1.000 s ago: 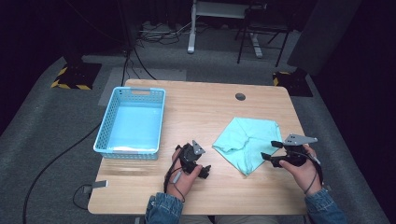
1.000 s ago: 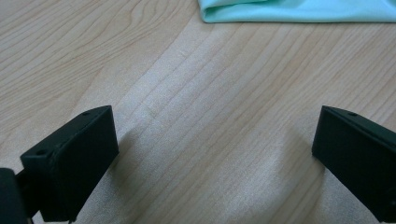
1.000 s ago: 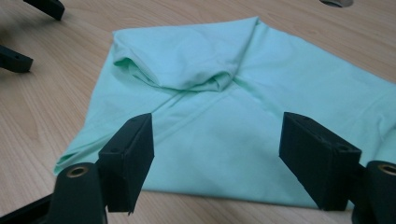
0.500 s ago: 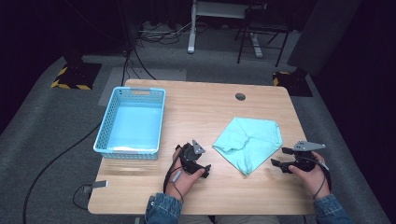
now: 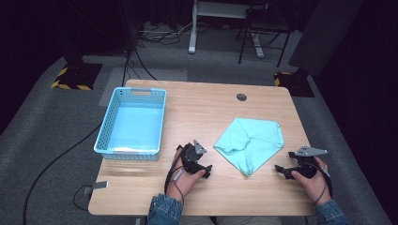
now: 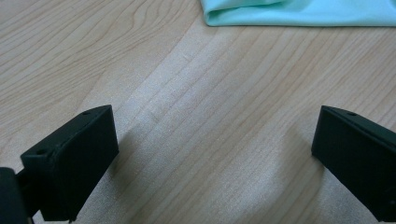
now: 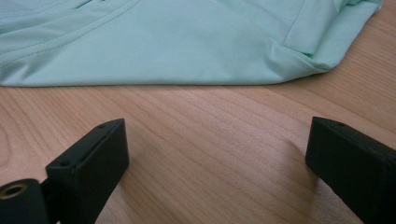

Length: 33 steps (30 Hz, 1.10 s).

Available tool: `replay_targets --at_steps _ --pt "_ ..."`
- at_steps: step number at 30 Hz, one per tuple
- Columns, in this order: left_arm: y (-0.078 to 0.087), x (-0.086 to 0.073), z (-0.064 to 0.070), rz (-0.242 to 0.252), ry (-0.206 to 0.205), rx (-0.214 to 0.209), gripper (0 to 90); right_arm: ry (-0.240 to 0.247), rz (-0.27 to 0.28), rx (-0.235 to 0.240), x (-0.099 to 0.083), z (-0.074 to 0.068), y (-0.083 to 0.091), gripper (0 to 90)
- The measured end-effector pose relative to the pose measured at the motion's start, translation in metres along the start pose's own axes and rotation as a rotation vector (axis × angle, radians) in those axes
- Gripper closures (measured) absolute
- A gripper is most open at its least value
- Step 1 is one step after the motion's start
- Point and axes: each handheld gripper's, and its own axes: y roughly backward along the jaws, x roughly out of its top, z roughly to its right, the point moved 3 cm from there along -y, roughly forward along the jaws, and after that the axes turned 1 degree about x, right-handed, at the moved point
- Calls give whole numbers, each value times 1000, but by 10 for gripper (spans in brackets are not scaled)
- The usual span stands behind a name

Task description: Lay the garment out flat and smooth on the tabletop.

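A mint-green cloth (image 5: pixel 251 140) lies folded on the wooden table (image 5: pixel 202 112), right of centre. My left gripper (image 5: pixel 202 168) rests low on the table just left of the cloth, jaws wide open over bare wood; the cloth's edge (image 6: pixel 299 14) shows ahead of it. My right gripper (image 5: pixel 281 169) sits at the cloth's lower right, apart from it, also open with nothing between the jaws. The cloth (image 7: pixel 187 42) spreads across the top of the right gripper view.
A light blue plastic basket (image 5: pixel 132 123) stands at the table's left side, holding nothing I can see. A round cable hole (image 5: pixel 241 97) is in the far tabletop. Chair and desk legs stand on the grey floor behind.
My right gripper has drawn back to the right and toward the front edge, away from the cloth. The left gripper has stayed put.
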Motion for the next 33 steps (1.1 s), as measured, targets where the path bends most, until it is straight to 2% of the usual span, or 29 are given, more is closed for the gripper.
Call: replay_targets --at_steps 4,11,23,30,33 --pt "0 1 0 10 8 -1 14 3 2 2 0 -1 0 59" --pt "3 9 3 20 -5 -5 34 3 3 5 0 -1 0 61" --pt "10 34 15 49 -67 -26 98 6 5 7 -1 -1 1 74" --pt "11 49 18 84 -77 -19 132 6 7 7 -1 -2 1 85" --pt "11 56 22 84 -111 -23 166 6 8 7 -1 -2 1 88"
